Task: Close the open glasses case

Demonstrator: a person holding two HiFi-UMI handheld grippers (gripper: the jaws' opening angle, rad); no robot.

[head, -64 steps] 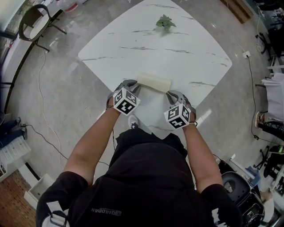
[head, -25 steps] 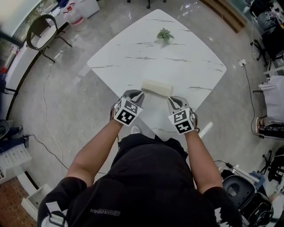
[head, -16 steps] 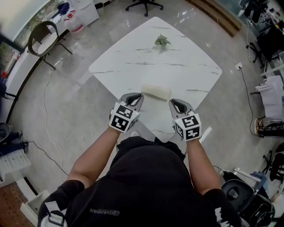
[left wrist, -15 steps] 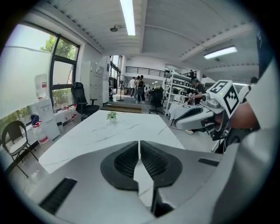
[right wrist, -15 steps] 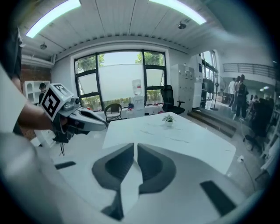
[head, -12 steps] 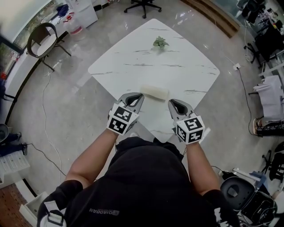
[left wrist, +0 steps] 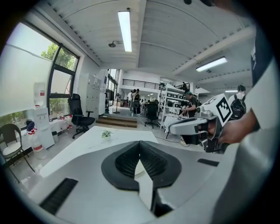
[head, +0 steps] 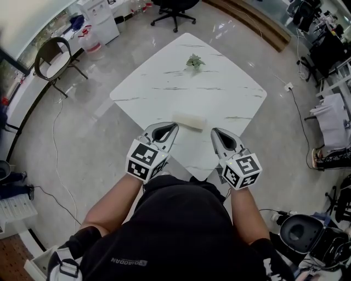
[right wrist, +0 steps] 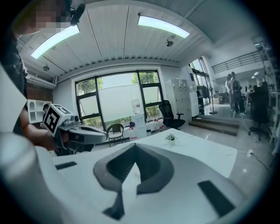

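Note:
The cream glasses case [head: 189, 120] lies as a low oblong block near the front edge of the white marble table [head: 164, 82], and its lid looks down. My left gripper [head: 175, 125] hovers just left of it and nearer me, jaws shut, holding nothing. To the case's right my right gripper [head: 214, 132] hangs the same way, shut and empty. Neither touches the case. In the left gripper view the left gripper [left wrist: 140, 143] has its tips together, and the right gripper [left wrist: 172, 128] shows alongside. The right gripper [right wrist: 134, 146] also shows its tips meeting in its own view.
A small potted plant [head: 193, 61] stands at the table's far side. A brown chair [head: 52, 55] sits on the floor at the left and an office chair [head: 174, 8] beyond the table. Cables trail over the floor [head: 55, 142]. People stand far off [left wrist: 135, 98].
Both grippers have drawn back from the case toward the person and risen; earlier they sat against its two ends. The case has stayed in place.

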